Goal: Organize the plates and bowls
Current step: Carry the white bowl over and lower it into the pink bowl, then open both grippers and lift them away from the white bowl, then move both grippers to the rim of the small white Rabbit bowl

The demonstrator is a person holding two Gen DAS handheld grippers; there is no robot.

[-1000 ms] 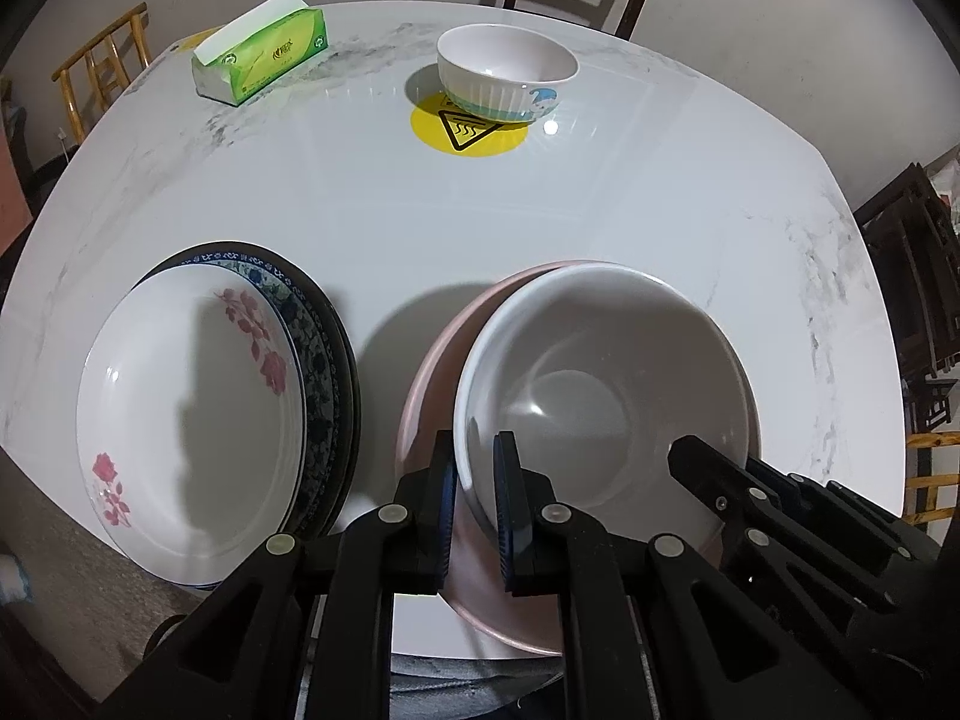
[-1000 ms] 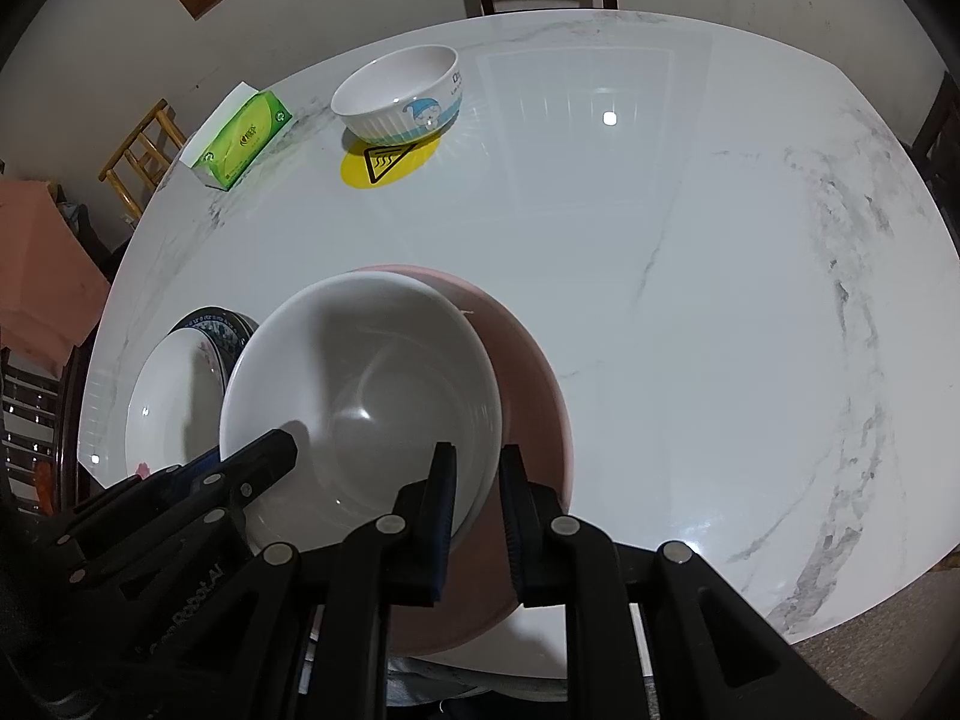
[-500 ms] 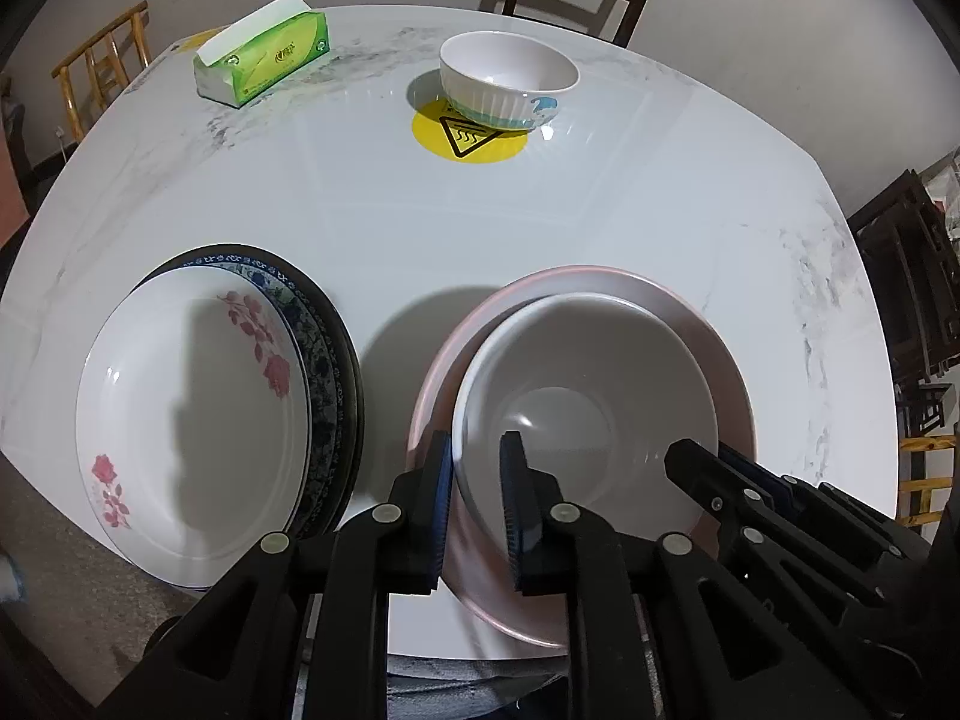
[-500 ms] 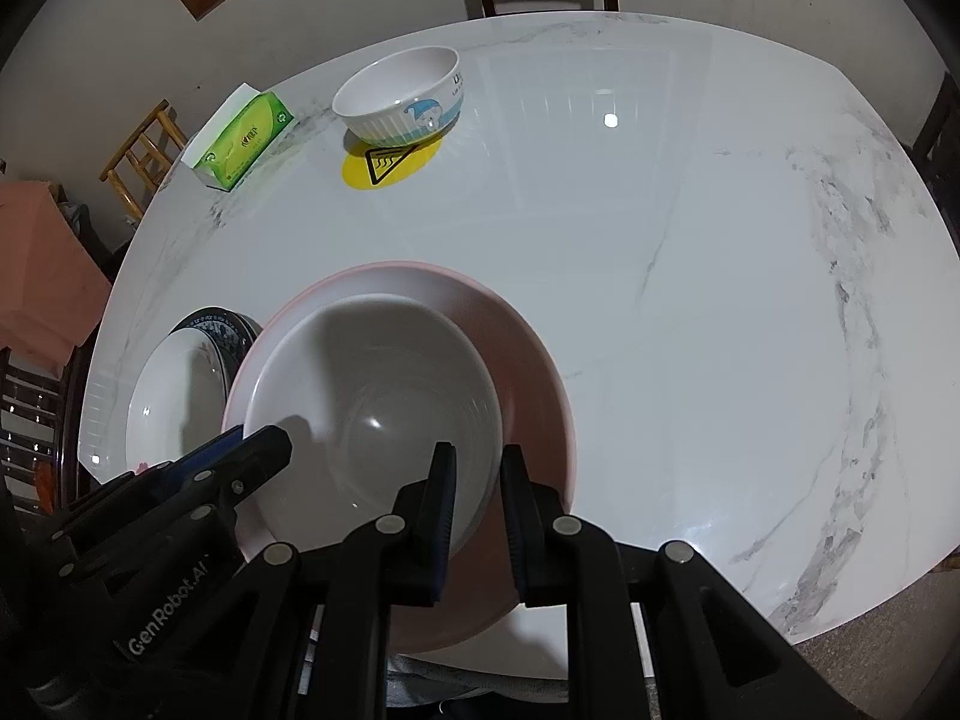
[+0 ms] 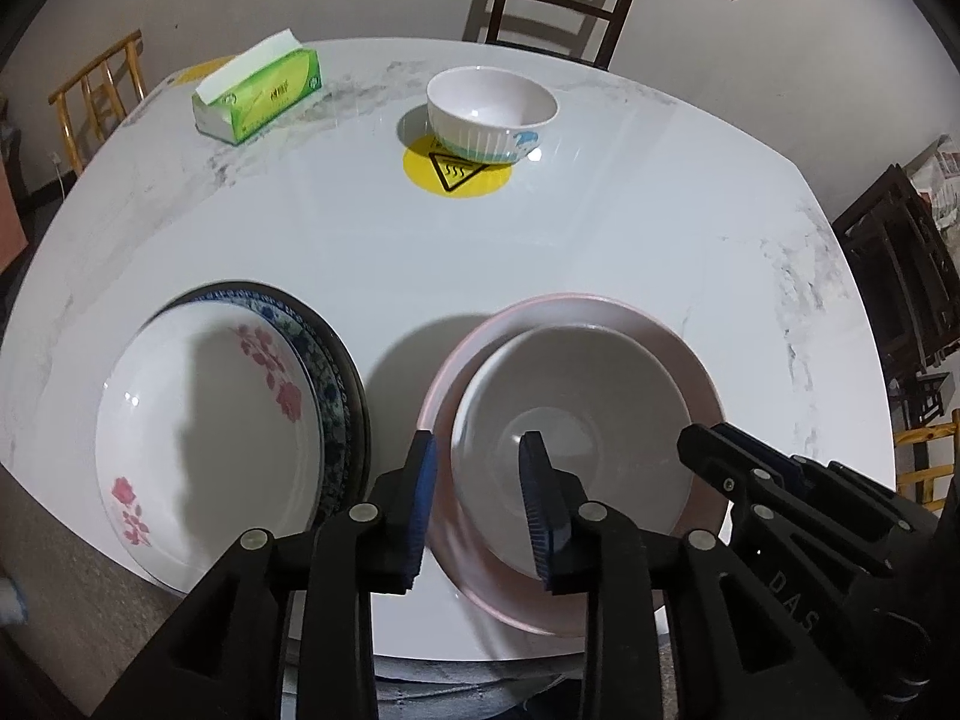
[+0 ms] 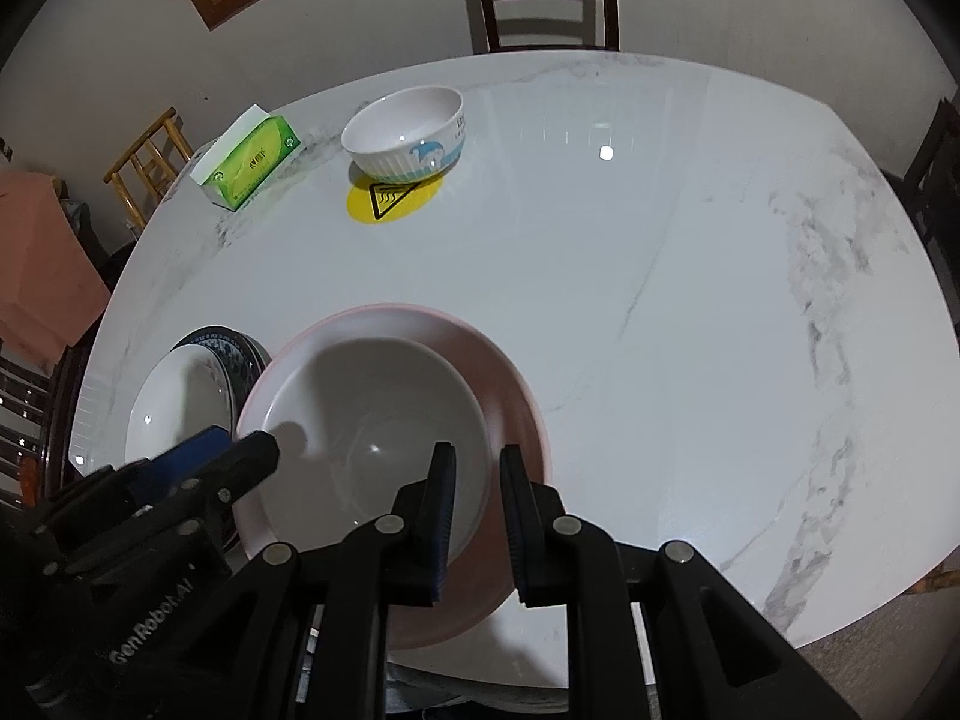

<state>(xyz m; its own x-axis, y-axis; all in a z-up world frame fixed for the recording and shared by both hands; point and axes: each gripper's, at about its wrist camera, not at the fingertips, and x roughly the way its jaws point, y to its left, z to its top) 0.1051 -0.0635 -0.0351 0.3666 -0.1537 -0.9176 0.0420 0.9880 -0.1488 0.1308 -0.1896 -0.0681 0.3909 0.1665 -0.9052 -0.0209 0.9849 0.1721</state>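
Note:
A plain white bowl [image 5: 570,396] [image 6: 372,408] sits nested inside a wider pink bowl [image 5: 690,372] [image 6: 510,384] near the table's front edge. My left gripper [image 5: 480,486] straddles the left rims of both bowls. Its jaws are opening and the blue pads stand off the rims. My right gripper [image 6: 480,507] is shut on the white bowl's right rim, one pad inside it and one over the pink bowl. To the left, a flowered white plate [image 5: 198,420] [image 6: 174,408] lies on a blue-patterned plate [image 5: 318,354].
A small ribbed bowl [image 5: 489,111] [image 6: 408,132] stands on a yellow warning sticker [image 5: 456,174] at the far side, with a green tissue box [image 5: 264,96] to its left. Chairs ring the round marble table [image 5: 600,210]. Bare tabletop lies to the right of the bowls.
The white bowl came down from a tilt and settled level inside the pink bowl. The left gripper's jaws went from clamped on the rim to apart. The right gripper's grip is unchanged.

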